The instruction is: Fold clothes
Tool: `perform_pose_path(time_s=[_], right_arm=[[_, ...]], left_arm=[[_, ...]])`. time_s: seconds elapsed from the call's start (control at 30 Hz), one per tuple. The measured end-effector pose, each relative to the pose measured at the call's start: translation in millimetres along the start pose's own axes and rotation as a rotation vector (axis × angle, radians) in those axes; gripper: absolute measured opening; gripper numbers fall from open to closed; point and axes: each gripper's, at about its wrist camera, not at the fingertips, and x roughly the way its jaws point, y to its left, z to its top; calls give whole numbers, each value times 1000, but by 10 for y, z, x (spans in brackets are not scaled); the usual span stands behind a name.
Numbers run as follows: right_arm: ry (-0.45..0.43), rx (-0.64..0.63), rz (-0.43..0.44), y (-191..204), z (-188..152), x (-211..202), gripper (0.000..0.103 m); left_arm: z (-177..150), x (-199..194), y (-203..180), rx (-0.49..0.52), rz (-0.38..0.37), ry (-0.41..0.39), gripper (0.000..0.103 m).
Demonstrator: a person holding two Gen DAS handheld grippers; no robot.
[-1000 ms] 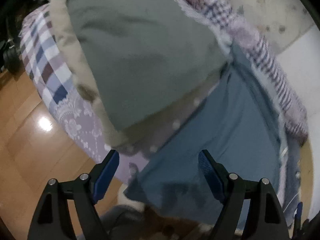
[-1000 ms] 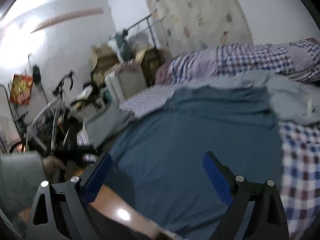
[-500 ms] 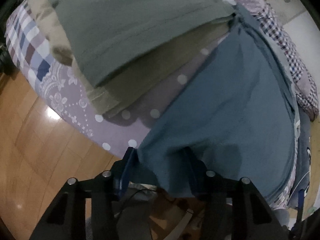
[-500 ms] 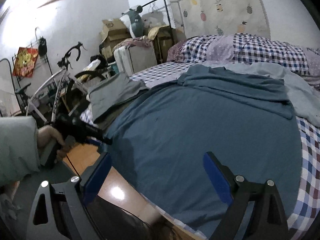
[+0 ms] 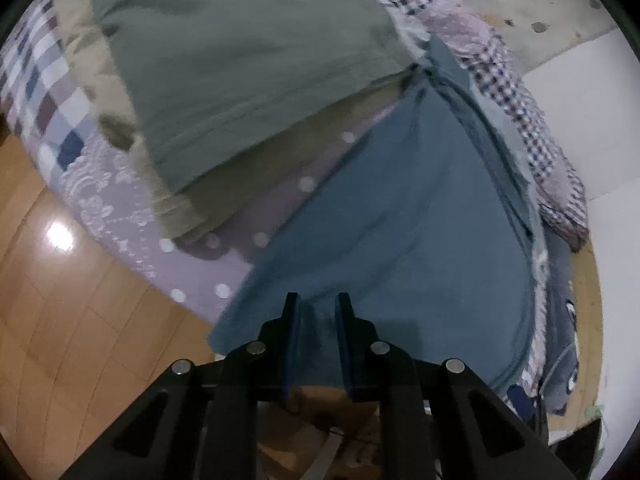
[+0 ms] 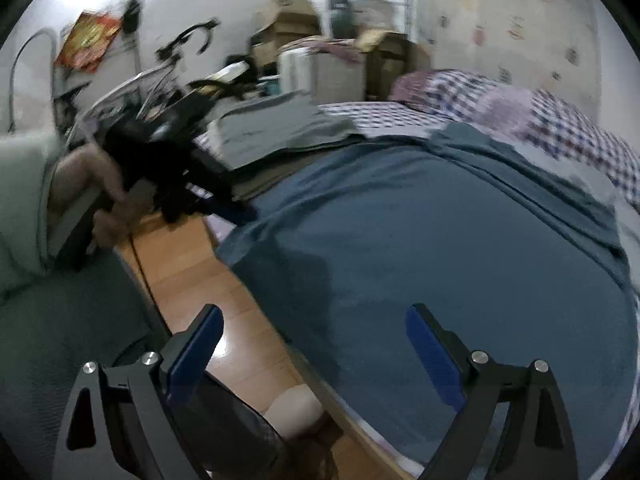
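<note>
Left wrist view
Left gripper (image 5: 317,312): lower centre; jaws narrow, pinching the near hem of the blue garment (image 5: 404,240).
Blue garment: spread flat on the bed (image 5: 120,208), filling centre and right of frame.
Grey-green folded clothes (image 5: 240,52): upper left, stacked beside the blue garment.
Floor (image 5: 60,340): wooden, lower left.

Right wrist view
Right gripper (image 6: 312,352): bottom; jaws wide, holding nothing, over the blue garment's (image 6: 460,248) near edge.
Left gripper (image 6: 224,210): centre left, at the garment's corner, held by a hand (image 6: 108,204).
</note>
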Motion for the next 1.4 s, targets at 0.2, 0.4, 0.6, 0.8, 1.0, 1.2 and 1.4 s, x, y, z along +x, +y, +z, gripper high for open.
perform_pose_path(time_s=[0.2,0.4,0.6,0.8,1.0,1.2,1.4], right_arm=[[9,-65,23,245,20,213,95],[31,0,26,151,16,308,95],[29,16,18,136,77,363,95],[-24,-108,18,427,243,552,95],[-68,-271,0,817,376,829,95],[-56,-360,-92,982,489,1236,74],[-22,-394,-161,976,529,1424,32]], left_arm=[[19,74,256,-33,118,36,25],[66,196,327,-14,156,92,38],[83,76,299,20,92,65,5],[122,-134,340,6,-82,12,4],[201,-121,465,-58,-280,3,4],[275,-145,479,-91,-364,10,4],[311,-140,524,-125,-402,-8,4]])
